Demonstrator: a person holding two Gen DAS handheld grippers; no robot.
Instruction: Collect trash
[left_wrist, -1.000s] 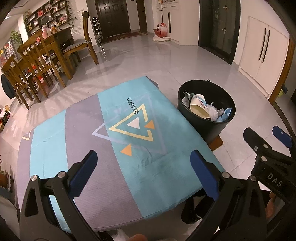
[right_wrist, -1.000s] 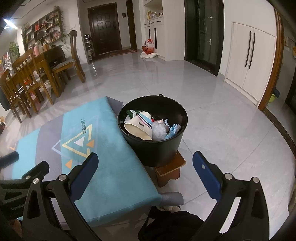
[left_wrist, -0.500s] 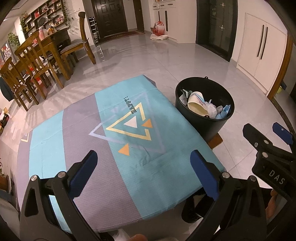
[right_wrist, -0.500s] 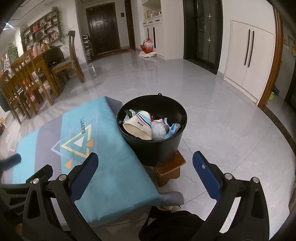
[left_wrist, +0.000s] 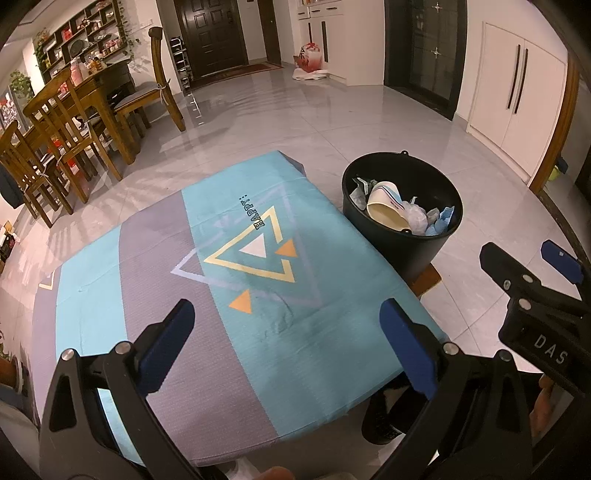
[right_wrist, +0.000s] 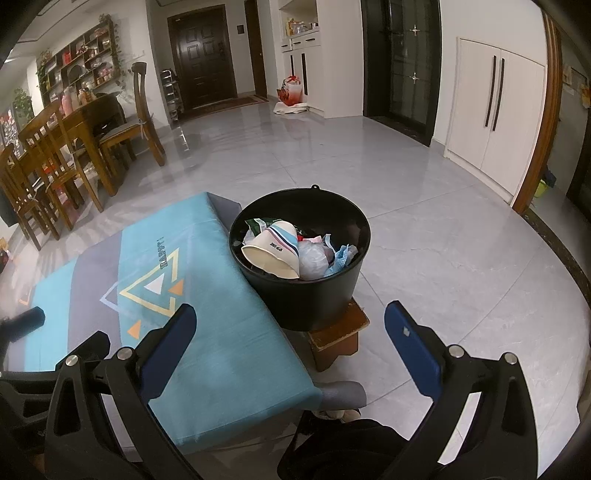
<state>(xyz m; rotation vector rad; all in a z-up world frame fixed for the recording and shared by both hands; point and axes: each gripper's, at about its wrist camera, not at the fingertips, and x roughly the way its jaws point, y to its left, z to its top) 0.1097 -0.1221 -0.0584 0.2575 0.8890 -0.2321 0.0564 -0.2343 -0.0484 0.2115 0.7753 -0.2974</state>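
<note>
Black bucket (left_wrist: 402, 221) of trash stands just off the surface's (left_wrist: 184, 280) far right edge, ahead-right of the left hand-held gripper (left_wrist: 288, 343), which gapes empty. Right view: bucket dead ahead of the right hand-held gripper (right_wrist: 291, 343), nearer, also spread and empty. No loose trash visible on the cloth.

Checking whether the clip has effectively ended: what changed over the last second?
Very little. Both views shift slightly, so the grippers drifted a bit, but nothing was grasped or released. The left gripper and right gripper stay open and empty. The black bucket still holds the paper bowl and wrappers beside the cloth-covered table, which stays bare.
</note>
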